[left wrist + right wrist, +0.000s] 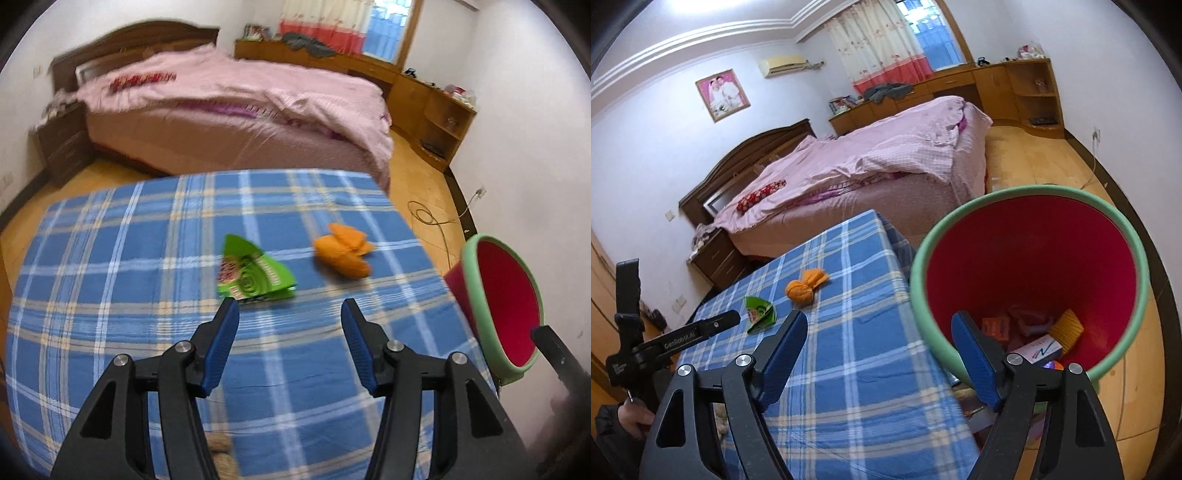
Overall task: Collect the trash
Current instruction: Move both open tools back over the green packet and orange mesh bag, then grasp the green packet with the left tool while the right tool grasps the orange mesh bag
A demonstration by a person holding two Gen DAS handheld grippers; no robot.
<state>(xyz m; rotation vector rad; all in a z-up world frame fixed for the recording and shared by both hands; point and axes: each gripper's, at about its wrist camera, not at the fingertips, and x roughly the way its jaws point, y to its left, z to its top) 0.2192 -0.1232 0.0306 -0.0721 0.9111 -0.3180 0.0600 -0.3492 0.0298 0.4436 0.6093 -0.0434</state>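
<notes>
Nearest, the left gripper and right gripper are held spread wide, both empty. Just beyond on the blue plaid tablecloth lies a green wrapper, its tip pointing far. Right of it, orange peel is seen. The red bin, off the table's right edge, is tilted.

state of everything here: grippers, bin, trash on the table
left gripper: open, empty, above the tablecloth
right gripper: open, empty, at the bin rim
bin: upright, holds several items
green wrapper: lying flat on the tablecloth
orange peel: on the tablecloth, apart from the wrapper
</notes>
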